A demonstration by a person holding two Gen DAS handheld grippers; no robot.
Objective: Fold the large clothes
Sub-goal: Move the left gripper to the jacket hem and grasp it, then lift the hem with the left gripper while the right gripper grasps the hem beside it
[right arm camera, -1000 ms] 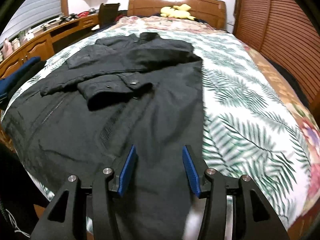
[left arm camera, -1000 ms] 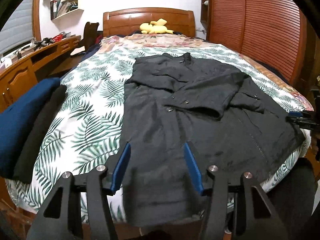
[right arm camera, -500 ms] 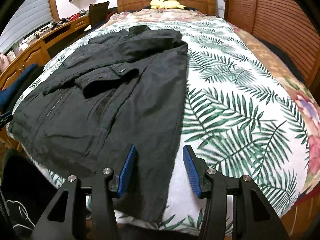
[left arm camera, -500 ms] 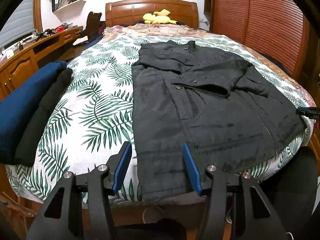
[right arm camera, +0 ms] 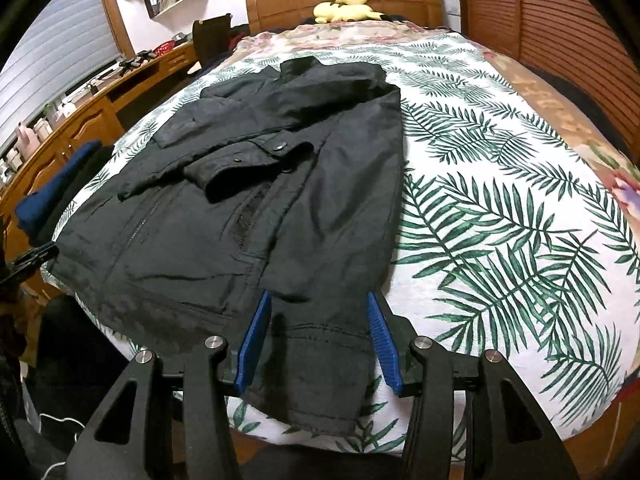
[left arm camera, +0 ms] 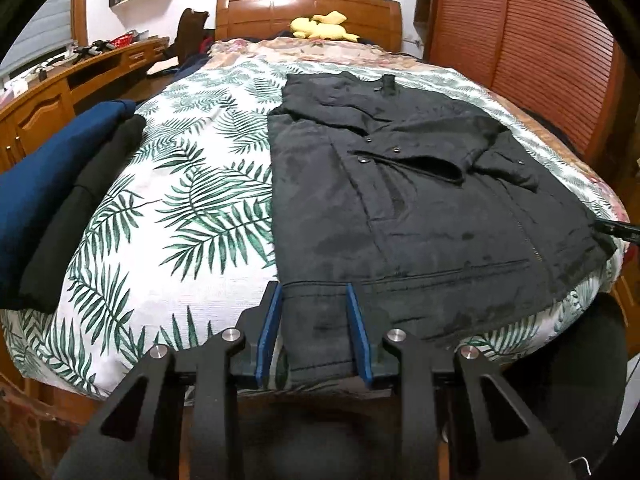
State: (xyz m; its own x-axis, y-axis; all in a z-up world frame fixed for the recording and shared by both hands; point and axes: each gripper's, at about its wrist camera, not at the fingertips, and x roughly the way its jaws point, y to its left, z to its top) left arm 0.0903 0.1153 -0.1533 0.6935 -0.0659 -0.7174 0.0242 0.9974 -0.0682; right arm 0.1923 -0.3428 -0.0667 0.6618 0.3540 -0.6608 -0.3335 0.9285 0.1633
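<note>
We have the black jacket spread flat on the leaf-print bedspread, collar toward the headboard at twelve o'clock and hem hanging over the foot edge of the bed at six. Both sleeves are folded in across its chest.

Our left gripper straddles the hem corner at the jacket's left side edge. Its blue jaws are closing with the fabric between them, but the pads do not yet press on it. Our right gripper straddles the opposite hem corner, jaws standing apart around the draped cloth with a gap on each side, so it too grips nothing yet.

In the left wrist view the jacket's straight side edge runs from seven o'clock up toward twelve, and bare bedspread lies open from there out to nine, ending at a folded blue garment and a dark one at the mattress edge. In the right wrist view open bedspread stretches from the jacket's other edge to three o'clock, up to the slatted wardrobe doors. A yellow plush toy sits by the headboard, well apart from the collar.
</note>
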